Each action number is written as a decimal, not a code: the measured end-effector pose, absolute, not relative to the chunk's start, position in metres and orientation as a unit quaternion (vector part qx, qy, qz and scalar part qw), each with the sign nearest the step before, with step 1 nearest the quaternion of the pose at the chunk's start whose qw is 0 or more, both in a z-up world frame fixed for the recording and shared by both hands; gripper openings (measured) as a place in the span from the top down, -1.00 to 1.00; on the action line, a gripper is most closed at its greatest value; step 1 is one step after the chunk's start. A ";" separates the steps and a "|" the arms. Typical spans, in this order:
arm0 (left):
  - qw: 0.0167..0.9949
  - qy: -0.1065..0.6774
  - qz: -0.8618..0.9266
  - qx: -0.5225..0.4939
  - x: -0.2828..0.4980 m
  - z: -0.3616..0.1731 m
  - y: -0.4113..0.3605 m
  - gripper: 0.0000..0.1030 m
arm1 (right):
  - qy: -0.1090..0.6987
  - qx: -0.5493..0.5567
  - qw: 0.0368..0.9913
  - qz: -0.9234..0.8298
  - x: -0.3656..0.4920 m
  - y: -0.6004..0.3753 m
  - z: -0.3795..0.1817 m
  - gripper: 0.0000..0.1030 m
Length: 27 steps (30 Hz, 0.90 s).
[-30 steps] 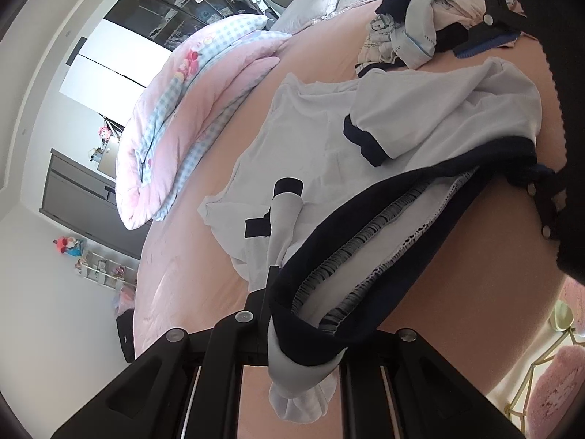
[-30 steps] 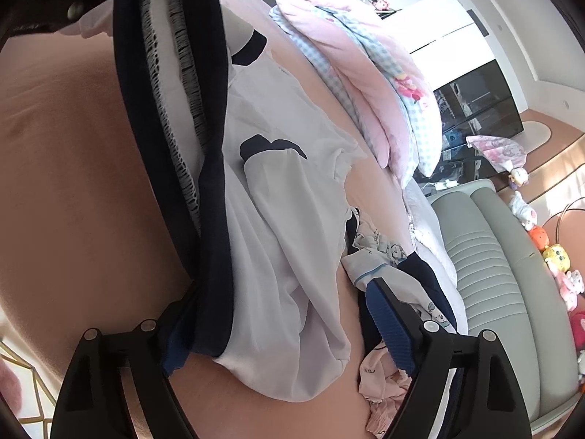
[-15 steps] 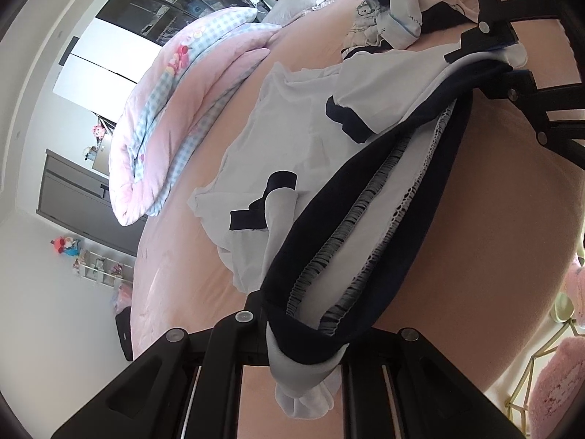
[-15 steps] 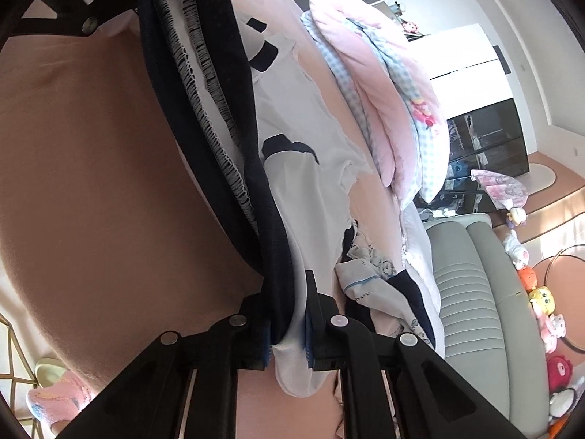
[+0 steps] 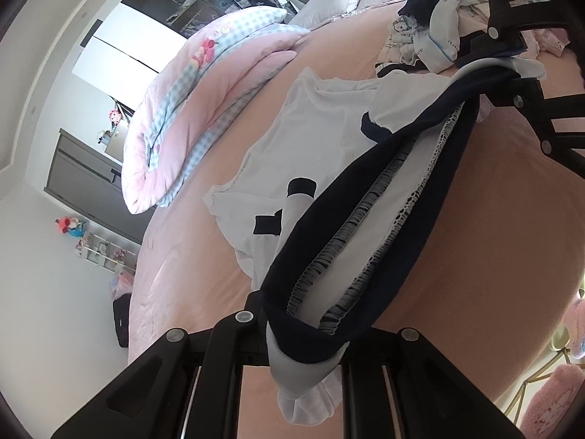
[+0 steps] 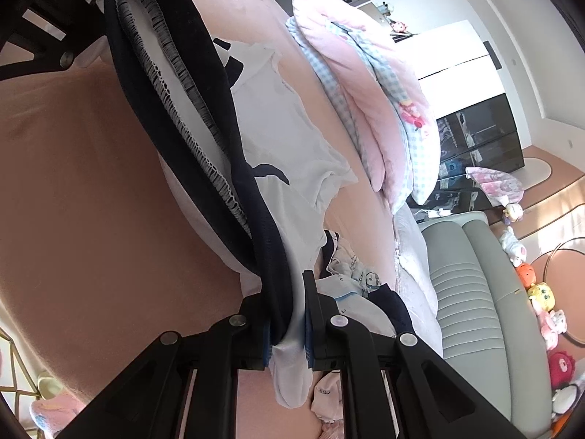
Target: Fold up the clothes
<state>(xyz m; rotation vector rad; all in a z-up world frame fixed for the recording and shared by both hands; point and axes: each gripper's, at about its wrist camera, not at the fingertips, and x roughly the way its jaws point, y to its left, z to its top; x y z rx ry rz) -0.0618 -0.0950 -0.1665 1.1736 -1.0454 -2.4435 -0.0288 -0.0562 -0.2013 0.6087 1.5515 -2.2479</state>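
Since a second ago, right gripper point(image 6: 287, 333) has closed on the shirt point(image 6: 278, 117) hem.

Left wrist: left gripper point(image 5: 303, 333) pinches the navy hem's other end; shirt point(image 5: 314, 139) lies on the bed point(image 5: 493, 226).

Right wrist: hem stretches between both grippers.

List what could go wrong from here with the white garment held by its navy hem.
1. The left gripper and right gripper each pinch only a corner of the navy hem; a hard pull might slip it free.
2. The white garment lies rumpled, one sleeve folded over its body, so creases may get folded in.
3. The pile of clothes sits close and could be dragged along.
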 end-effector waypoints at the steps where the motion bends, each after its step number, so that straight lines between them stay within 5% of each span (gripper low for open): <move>1: 0.120 -0.360 -0.835 0.398 -0.063 -0.165 -0.096 0.79 | 0.546 0.214 0.170 -0.792 -0.031 -0.057 -0.200 0.82; 27: 0.144 -0.358 -0.848 0.362 -0.144 -0.133 -0.159 0.79 | 0.576 0.137 0.167 -0.788 -0.122 -0.102 -0.159 0.82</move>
